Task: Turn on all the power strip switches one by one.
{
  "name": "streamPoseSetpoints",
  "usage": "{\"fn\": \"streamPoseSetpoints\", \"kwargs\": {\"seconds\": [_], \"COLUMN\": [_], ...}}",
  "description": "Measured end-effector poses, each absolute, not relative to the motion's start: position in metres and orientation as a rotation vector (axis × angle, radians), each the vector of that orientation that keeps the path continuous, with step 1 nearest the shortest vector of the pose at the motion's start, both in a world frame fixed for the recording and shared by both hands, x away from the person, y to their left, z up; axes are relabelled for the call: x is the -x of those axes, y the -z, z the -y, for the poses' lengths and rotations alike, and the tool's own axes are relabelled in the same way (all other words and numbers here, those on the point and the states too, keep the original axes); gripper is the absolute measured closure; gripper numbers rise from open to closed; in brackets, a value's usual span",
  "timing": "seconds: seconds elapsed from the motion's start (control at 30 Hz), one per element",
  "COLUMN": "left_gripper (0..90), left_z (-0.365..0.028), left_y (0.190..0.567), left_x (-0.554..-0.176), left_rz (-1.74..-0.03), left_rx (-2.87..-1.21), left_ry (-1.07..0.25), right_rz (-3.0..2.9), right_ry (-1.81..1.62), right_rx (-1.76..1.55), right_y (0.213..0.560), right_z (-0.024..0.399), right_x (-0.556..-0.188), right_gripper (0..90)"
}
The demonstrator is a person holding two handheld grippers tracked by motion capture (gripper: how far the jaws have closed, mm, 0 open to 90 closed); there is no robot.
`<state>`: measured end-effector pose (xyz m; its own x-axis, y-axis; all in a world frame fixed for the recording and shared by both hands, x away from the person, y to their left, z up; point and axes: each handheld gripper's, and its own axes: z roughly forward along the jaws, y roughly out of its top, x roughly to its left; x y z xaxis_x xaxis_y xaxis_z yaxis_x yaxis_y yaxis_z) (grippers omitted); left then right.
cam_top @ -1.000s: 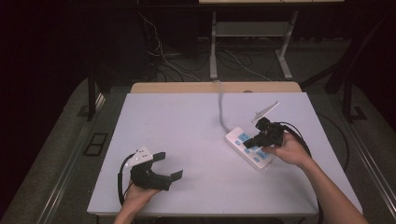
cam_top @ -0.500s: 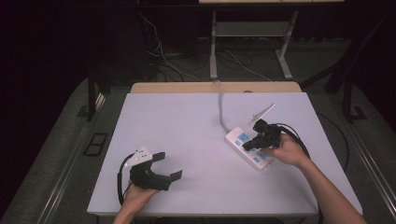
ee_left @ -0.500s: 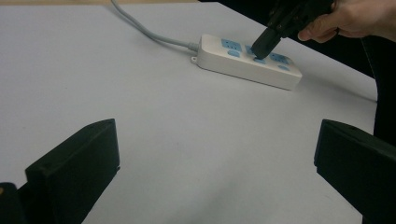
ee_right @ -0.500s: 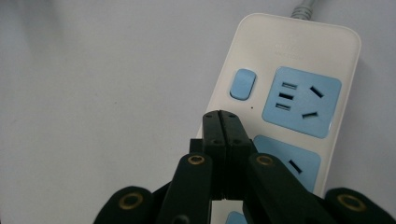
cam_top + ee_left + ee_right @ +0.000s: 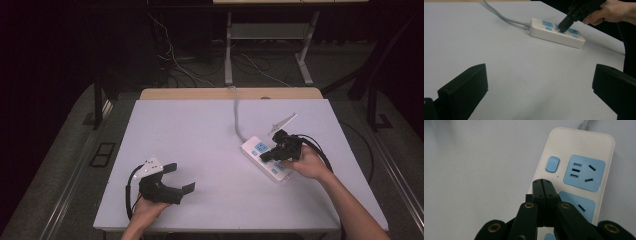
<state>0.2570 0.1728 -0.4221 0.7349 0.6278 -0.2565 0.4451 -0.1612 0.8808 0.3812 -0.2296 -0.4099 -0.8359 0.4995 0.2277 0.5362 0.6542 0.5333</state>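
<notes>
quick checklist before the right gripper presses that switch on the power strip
1. Right gripper jaws closed to a single tip: ok, pressed together with nothing between them.
2. Tip lined up on a switch: ok, the left gripper view shows it down on the middle switch of the power strip; whether it already presses, cannot tell.
3. Far switch clear of the tip: ok.
4. Strip lying flat on the table: ok.
5. Cord out of the way: ok, it runs off the far edge.
6. Left gripper clear of the strip: ok, open and resting near the front edge.
</notes>
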Motion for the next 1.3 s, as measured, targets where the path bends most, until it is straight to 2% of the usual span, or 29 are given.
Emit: {"fn": "streamPoseSetpoints", "kwargs": {"seconds": [1.3], "left_gripper": [0.0], "left_z": [-0.173], "left_y": [0.423], "left_x": [-0.259], "left_rz": [-0.848], "left_rx": [-1.801], "left_ry": [-0.2], "right_rz": [2.903], "right_ry": [0.947], "right_rx": [0.887], "right_y": [0.408], "right_z": [0.222], "right_x": [-0.365], "right_gripper": [90.0]}}
